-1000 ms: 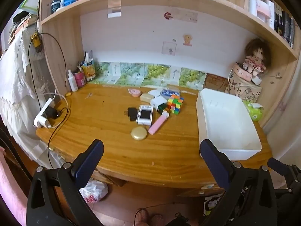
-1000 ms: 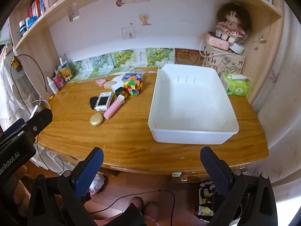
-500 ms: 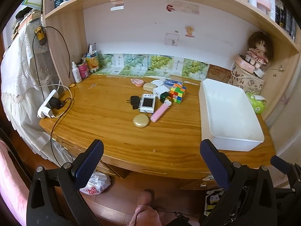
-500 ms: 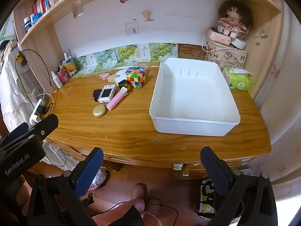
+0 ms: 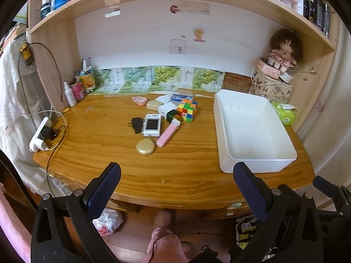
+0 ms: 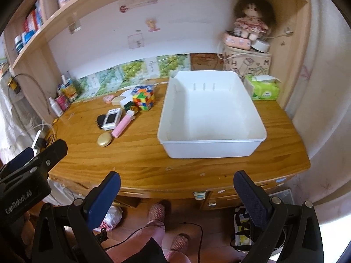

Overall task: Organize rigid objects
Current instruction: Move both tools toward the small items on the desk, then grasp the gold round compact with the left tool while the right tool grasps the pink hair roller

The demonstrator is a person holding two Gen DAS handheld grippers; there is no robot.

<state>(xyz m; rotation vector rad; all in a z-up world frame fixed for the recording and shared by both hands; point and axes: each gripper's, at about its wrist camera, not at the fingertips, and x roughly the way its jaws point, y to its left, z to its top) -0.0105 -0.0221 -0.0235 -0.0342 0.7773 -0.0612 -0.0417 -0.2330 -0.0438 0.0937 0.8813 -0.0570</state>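
A cluster of small items lies mid-desk: a gold round compact (image 5: 145, 149) (image 6: 104, 139), a pink stick-shaped item (image 5: 167, 133) (image 6: 122, 125), a white handheld device (image 5: 151, 125) (image 6: 112, 118), a black plug (image 5: 136, 125), a colourful puzzle cube (image 5: 187, 109) (image 6: 143, 98) and small boxes behind. An empty white bin (image 5: 252, 129) (image 6: 210, 114) stands to their right. My left gripper (image 5: 175, 188) is open and empty, above the desk's front edge. My right gripper (image 6: 175, 197) is open and empty, in front of the bin.
The wooden desk (image 5: 131, 171) has a shelf unit above. A power strip with cables (image 5: 41, 135) lies at the left edge. Bottles and cans (image 5: 76, 87) stand back left. A doll on a box (image 5: 280, 65) and green tissue pack (image 6: 263, 88) sit back right.
Both grippers have moved forward toward the desk and a little lower; the items and the bin look larger. Both stay open and empty.
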